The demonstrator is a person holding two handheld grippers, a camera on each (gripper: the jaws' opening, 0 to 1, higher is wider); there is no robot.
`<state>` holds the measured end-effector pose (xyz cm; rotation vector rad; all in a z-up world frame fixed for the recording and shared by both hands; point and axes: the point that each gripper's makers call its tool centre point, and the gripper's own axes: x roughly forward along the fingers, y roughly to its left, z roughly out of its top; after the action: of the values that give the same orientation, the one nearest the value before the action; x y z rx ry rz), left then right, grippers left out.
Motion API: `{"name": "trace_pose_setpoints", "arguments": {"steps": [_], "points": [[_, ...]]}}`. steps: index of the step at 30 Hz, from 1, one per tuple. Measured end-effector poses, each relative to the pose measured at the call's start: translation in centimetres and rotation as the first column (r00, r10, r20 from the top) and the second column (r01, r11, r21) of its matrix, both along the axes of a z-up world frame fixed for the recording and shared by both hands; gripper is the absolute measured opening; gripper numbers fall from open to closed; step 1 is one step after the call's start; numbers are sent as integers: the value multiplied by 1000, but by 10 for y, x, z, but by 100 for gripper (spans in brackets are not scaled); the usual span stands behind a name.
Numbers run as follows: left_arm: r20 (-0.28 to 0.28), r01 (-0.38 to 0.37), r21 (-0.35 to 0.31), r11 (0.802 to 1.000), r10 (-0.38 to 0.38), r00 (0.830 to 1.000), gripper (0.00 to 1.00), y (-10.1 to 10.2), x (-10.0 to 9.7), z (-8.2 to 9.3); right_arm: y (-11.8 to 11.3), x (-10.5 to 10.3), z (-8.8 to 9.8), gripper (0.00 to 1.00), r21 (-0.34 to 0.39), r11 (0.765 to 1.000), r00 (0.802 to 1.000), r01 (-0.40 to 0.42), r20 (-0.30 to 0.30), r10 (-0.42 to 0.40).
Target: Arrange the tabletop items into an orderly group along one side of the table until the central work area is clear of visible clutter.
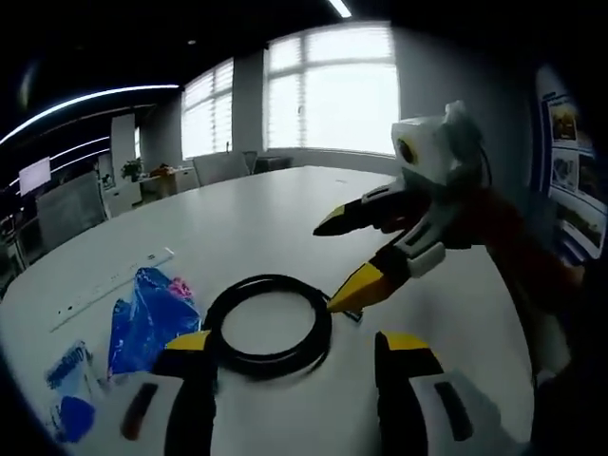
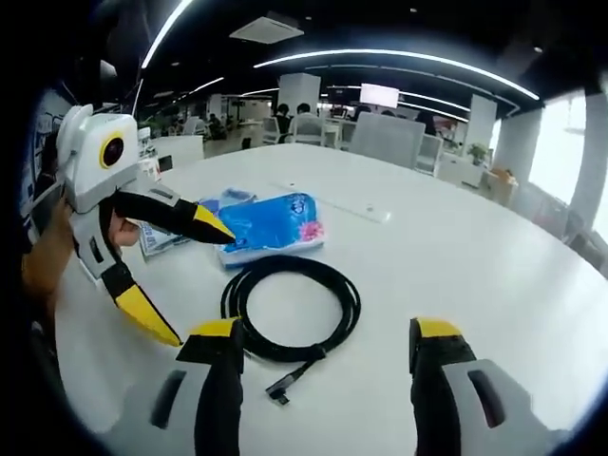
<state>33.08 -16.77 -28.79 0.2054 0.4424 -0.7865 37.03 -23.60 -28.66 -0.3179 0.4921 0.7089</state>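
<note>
Tissue packs [image 2: 271,224] in blue wrap are seen on the white desk [image 2: 456,247], far left of a coiled black cable [image 2: 290,306]. Left gripper [image 2: 171,275] and right gripper [image 1: 347,258] are held over it, fingers spread.

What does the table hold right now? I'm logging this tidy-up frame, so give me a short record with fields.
surface: white table
cable: black coiled cable, lying flat near the middle, plug end loose
packs: blue tissue pack beyond the coil; smaller blue packets beside it
strip: white power strip further back
left gripper: open, holding nothing, jaws near the coil's edge
right gripper: open, holding nothing, one tip close to the coil
progress: items not yet grouped at one side
</note>
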Motion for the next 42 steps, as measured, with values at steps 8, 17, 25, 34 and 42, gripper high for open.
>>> {"name": "trace_pose_setpoints", "arguments": {"steps": [8,17,25,34,42], "points": [[-32,47,17,999,-46,998,60,-12,10,-12,1,24,-4,54,3,1000,1000,3,-15,-3],[-61,71,9,997,-71,996,52,-16,17,-23,2,40,-18,41,-2,1000,999,-1,-41,1],[-82,85,-22,996,-87,993,41,-16,18,-27,4,43,-23,30,4,1000,999,-1,-40,2],[-105,77,-40,996,-81,991,32,-13,20,-30,4,48,-33,23,22,1000,998,17,-59,-16],[-98,76,-8,997,-77,992,23,-10,23,-31,10,41,-37,19,58,998,995,23,-95,-18]]}}
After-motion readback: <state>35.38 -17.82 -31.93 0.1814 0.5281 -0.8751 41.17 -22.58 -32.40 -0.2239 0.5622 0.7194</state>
